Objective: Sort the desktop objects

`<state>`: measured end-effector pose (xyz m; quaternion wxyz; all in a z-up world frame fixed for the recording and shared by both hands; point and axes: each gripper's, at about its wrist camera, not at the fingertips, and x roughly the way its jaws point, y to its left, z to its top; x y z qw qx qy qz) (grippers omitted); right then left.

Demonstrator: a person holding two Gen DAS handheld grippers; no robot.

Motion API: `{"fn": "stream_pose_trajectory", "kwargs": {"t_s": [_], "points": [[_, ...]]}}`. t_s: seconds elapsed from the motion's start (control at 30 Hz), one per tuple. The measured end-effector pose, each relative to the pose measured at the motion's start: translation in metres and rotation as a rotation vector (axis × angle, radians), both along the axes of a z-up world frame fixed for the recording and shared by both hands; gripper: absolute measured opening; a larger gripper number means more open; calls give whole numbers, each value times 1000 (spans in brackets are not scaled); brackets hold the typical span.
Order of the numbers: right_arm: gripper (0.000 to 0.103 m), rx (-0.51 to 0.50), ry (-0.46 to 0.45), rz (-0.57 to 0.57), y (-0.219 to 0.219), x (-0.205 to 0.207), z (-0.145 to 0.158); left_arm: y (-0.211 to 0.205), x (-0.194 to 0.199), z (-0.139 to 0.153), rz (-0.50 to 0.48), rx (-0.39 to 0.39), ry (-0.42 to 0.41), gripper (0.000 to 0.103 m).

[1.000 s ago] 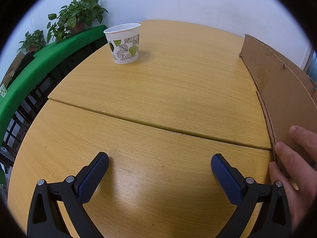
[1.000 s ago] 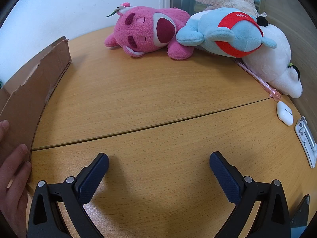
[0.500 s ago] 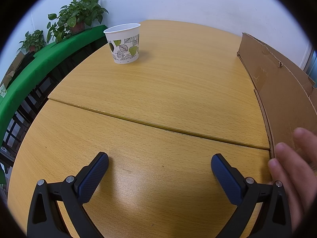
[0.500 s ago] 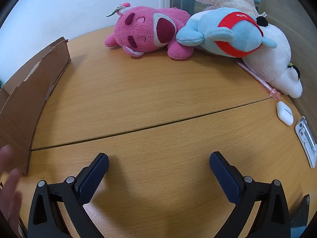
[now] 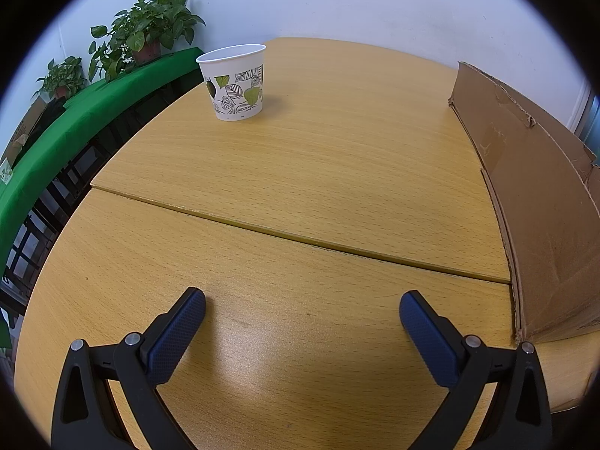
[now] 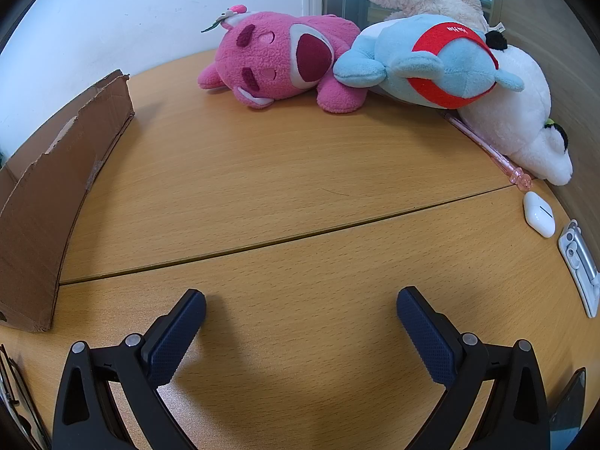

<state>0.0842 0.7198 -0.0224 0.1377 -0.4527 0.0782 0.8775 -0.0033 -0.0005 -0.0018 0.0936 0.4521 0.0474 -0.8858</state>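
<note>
Upper left of my left view sits the leaf-print paper cup (image 5: pixel 235 81), upright on the wooden surface (image 5: pixel 300 172), with the cardboard box (image 5: pixel 540 202) along the right edge. My left gripper (image 5: pixel 302 317) has its fingers spread wide, holding nothing. Same for my right gripper (image 6: pixel 301 315); plush toys (image 6: pixel 375 60) are piled at upper right, with an earbud case (image 6: pixel 539 214) lower down.
</note>
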Motion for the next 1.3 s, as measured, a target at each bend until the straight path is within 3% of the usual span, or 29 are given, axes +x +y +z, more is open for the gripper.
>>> {"fn": "stream_pose_trajectory", "kwargs": {"t_s": [0.6, 0.63, 0.77, 0.83, 1.0, 1.1, 1.17, 1.3], "points": [[103, 0, 0, 0, 0, -1, 0, -2, 6, -2, 10, 0, 0, 103], [103, 0, 0, -2, 0, 0, 0, -2, 8, -3, 2, 78, 15, 103], [103, 0, 0, -4, 0, 0, 1, 3, 21, 2, 30, 91, -14, 101], [103, 1, -1, -5, 0, 1, 1, 9, 35, 19, 15, 102, 18, 98], [103, -2, -36, -40, 0, 17, 3, 43, 111, 87, -76, -57, 204, 99], [103, 97, -51, -39, -16, 33, 10, 74, 147, 116, -145, -93, 262, 99], [103, 169, -17, -27, -30, 47, 25, 90, 164, 125, -185, -49, 279, 99], [103, 101, 148, 64, -54, 82, 77, 115, 184, 121, -199, 171, 250, 99]]}}
